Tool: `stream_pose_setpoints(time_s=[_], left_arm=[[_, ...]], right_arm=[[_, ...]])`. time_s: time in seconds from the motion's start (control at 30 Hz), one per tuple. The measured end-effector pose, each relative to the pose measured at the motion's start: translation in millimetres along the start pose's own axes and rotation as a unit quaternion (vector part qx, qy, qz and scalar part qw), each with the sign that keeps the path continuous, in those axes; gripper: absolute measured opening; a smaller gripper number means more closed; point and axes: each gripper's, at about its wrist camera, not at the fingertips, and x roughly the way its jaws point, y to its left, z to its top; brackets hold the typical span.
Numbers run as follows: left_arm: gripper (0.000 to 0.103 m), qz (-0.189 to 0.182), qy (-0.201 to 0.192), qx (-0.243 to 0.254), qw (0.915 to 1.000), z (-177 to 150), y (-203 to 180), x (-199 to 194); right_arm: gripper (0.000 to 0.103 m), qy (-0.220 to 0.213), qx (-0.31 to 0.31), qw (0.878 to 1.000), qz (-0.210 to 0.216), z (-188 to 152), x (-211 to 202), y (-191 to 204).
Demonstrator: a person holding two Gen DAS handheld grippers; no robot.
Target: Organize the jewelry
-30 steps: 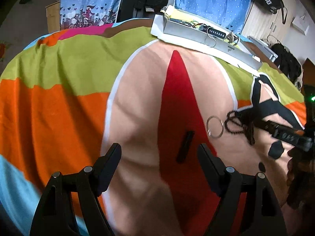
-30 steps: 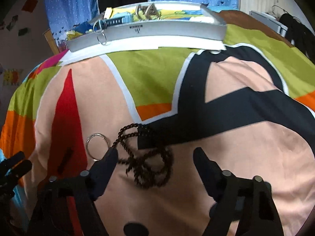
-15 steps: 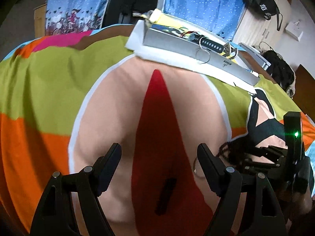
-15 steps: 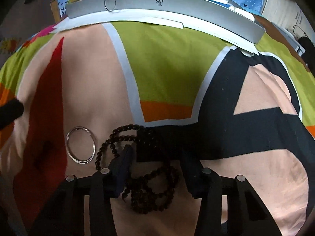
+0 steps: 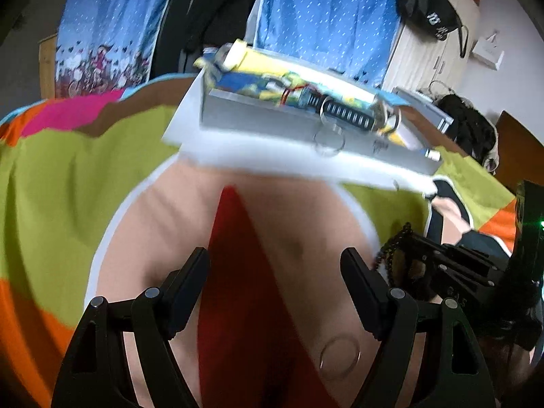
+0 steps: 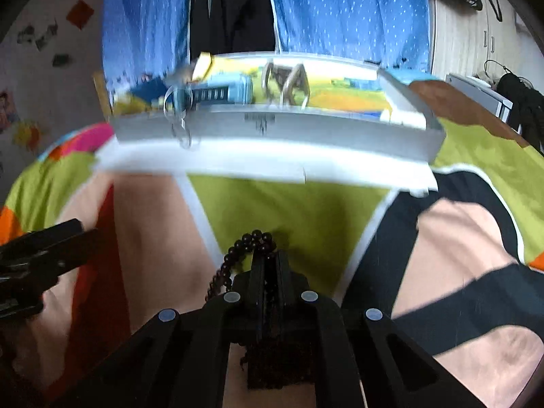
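Bead necklace (image 6: pixel 253 239) is pinched in the right hand-held gripper (image 6: pixel 268 265), jaws clamped together on it; a loop of dark beads pokes out past the tips and a strand trails down the left side of the jaws. Same grab seen from the left wrist view: beads (image 5: pixel 396 250) bunched at the tip of the right hand-held gripper (image 5: pixel 413 251), raised over the bedspread (image 5: pixel 68 176) at the right edge. Left hand-held gripper (image 5: pixel 273 272) is released, fingers spread wide, nothing between them, hovering above the red wedge of the print. Metal ring (image 5: pixel 339 353) lies flat on the bedspread, just inside the left gripper's right finger, close to the camera, blurred. Left gripper also shows in the right wrist view as a dark shape at the left edge (image 6: pixel 44 255). Bedspread is a loud patchwork of green, orange, peach, red and black with white outlines.

Farther back, a grey tray (image 6: pixel 272 129) sits on a white sheet (image 6: pixel 238 165) on the bed. Inside the tray: a black ribbed bracelet (image 5: pixel 346 115), a clear ring (image 5: pixel 328 141) hanging over the front wall, a pair of metal hoops (image 6: pixel 287 85), colourful lining underneath. Behind it, blue dotted curtains (image 6: pixel 340 17) with a dark gap between them. Black bag (image 5: pixel 428 10) hangs on a pale wardrobe at the far right.
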Motion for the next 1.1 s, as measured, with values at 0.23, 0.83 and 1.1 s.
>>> stream_pose_setpoints(time_s=[0.23, 0.83, 1.1], left_arm=[[0.073, -0.038, -0.041, 0.0, 0.9985, 39, -8, 17], [0.024, -0.043, -0.04, 0.0, 0.9983, 75, -22, 57], [0.023, -0.046, -0.038, 0.016, 0.9981, 77, -33, 34]], right_arm=[[0.006, -0.019, 0.029, 0.999, 0.023, 8, 7, -1], [0.006, -0.049, 0.055, 0.996, 0.054, 17, 4, -9], [0.006, -0.088, 0.047, 0.993, 0.056, 24, -15, -6]])
